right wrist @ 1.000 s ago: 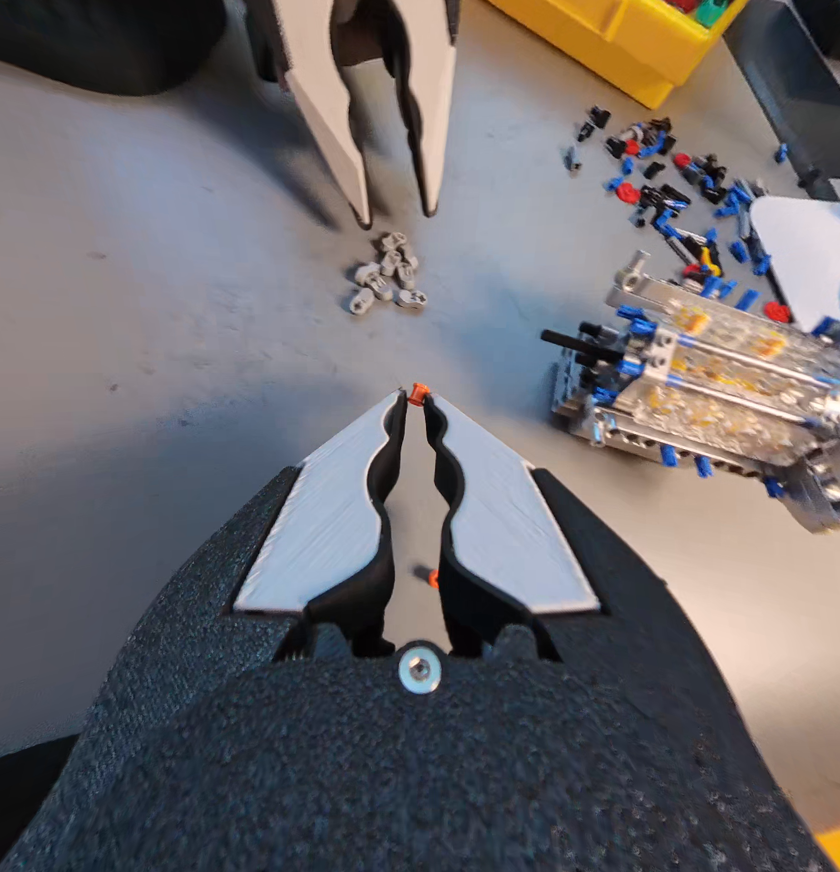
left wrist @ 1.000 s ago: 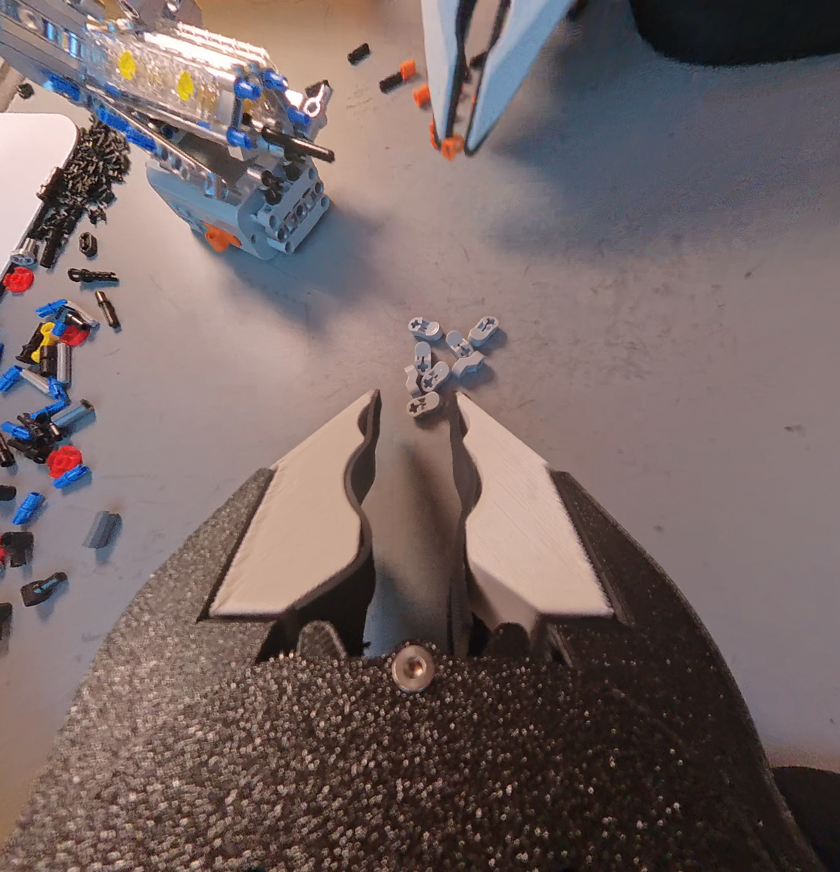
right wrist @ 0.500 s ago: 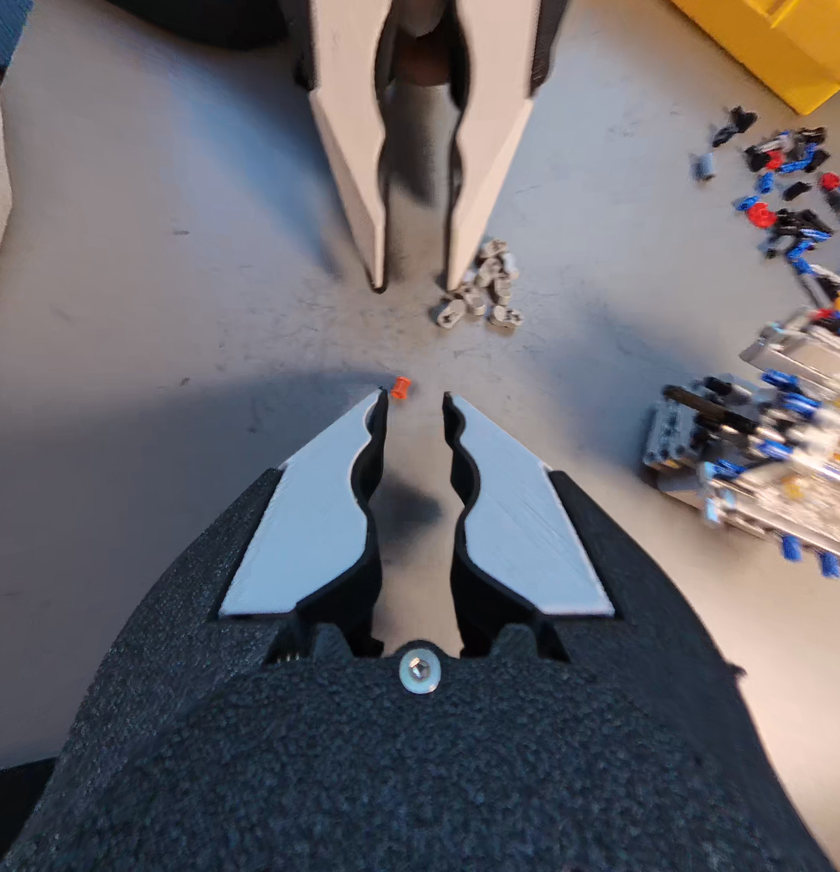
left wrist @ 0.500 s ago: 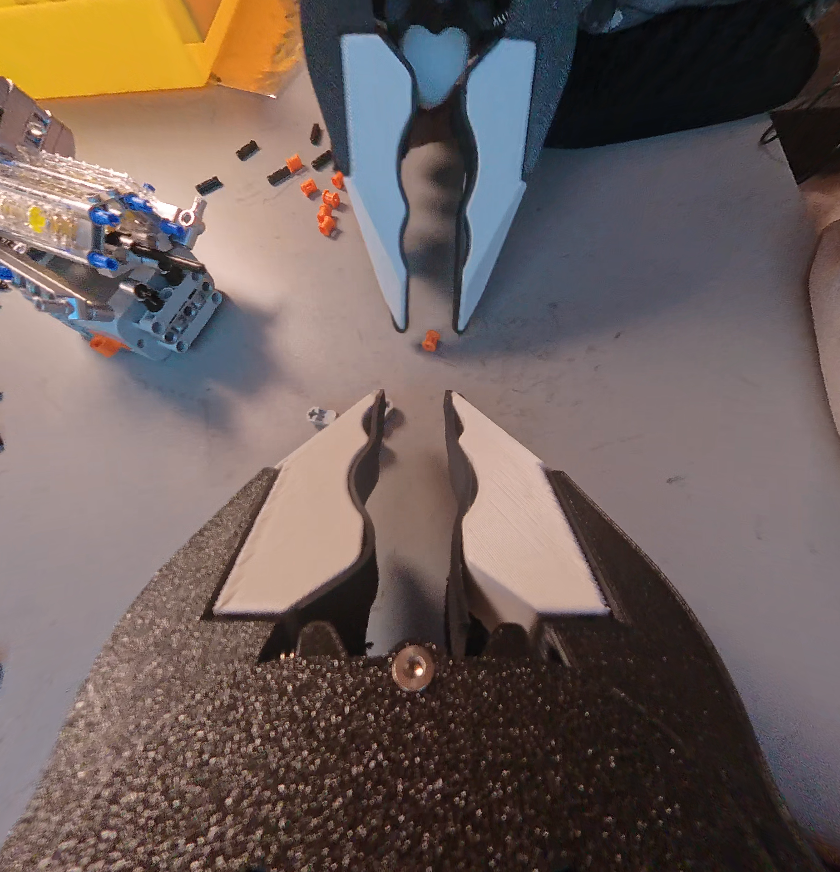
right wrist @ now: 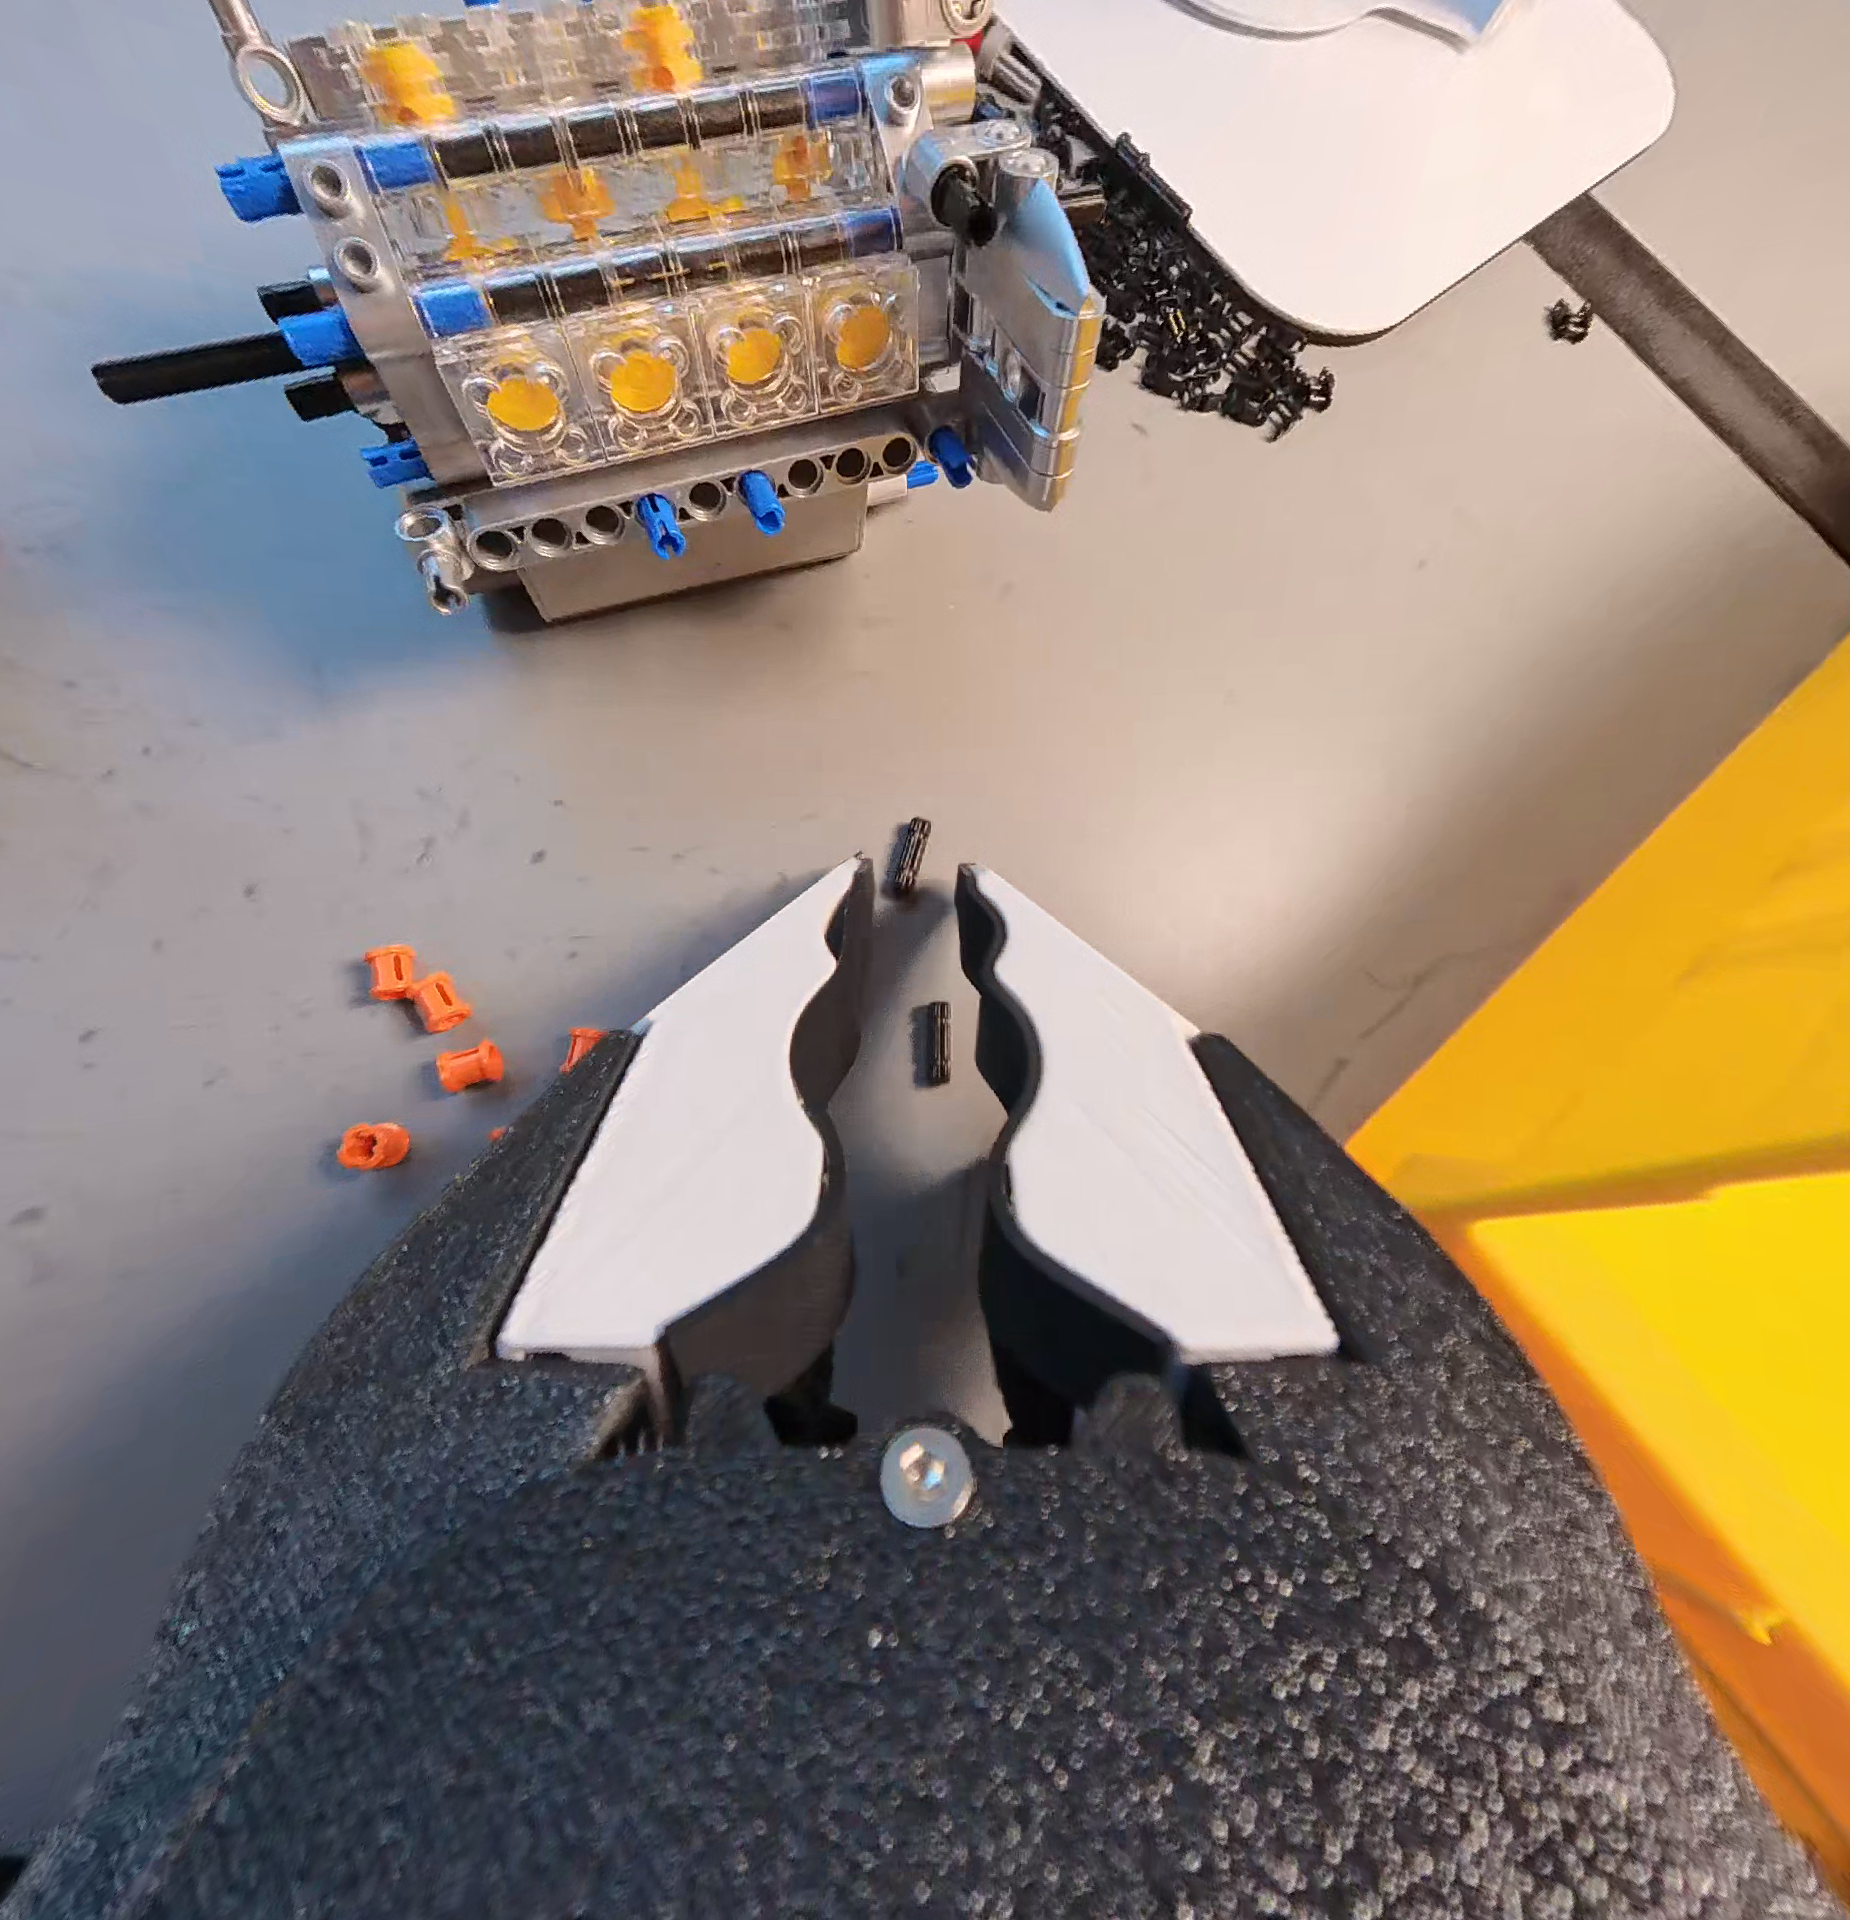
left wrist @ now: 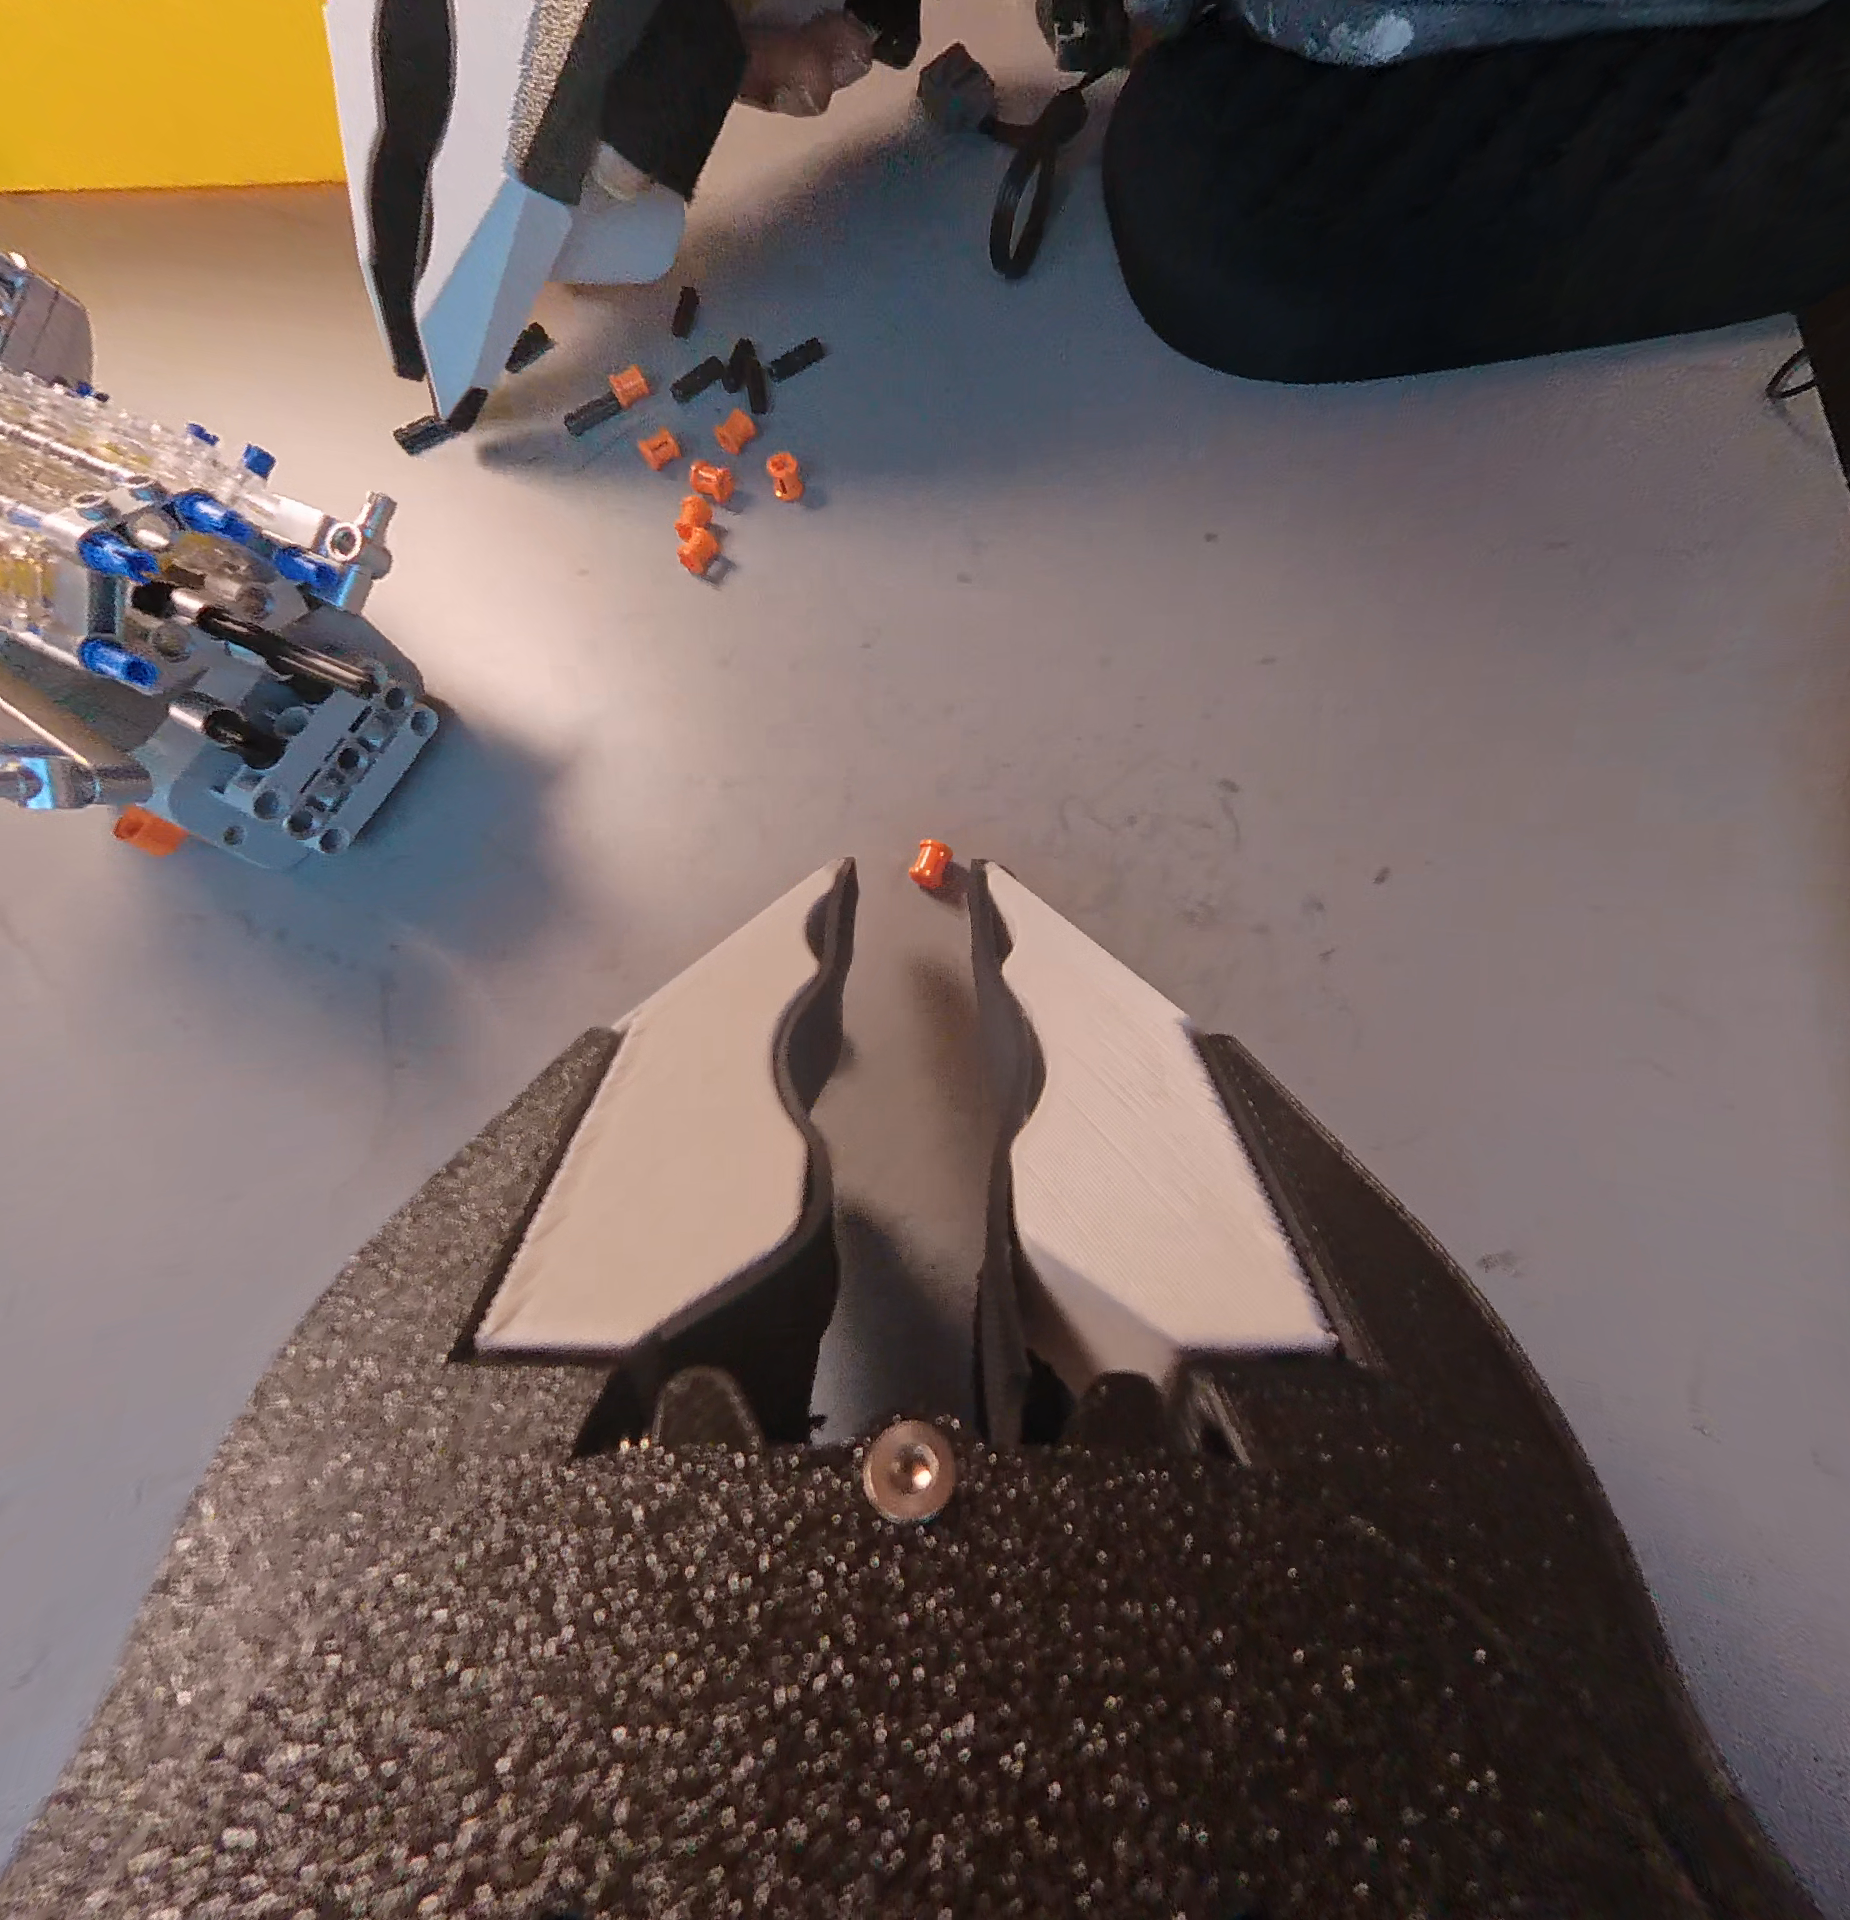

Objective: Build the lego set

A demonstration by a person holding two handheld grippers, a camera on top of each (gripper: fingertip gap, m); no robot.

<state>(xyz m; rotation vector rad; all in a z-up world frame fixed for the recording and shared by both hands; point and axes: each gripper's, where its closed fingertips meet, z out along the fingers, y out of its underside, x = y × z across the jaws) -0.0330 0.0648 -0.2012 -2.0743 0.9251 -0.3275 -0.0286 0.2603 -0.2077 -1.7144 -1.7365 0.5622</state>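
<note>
The left gripper [left wrist: 913, 873] is held low over the grey surface [left wrist: 1316, 727], fingers narrowly apart and empty, a lone orange bushing [left wrist: 931, 863] lying at their tips. The right gripper [right wrist: 908, 871], equally parted and empty, is poised over a black pin [right wrist: 910, 854] near the brick model [right wrist: 651, 343].

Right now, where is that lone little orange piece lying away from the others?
In the left wrist view, the lone orange piece lies on the grey table, just beyond the open left gripper, near its right fingertip.
</note>
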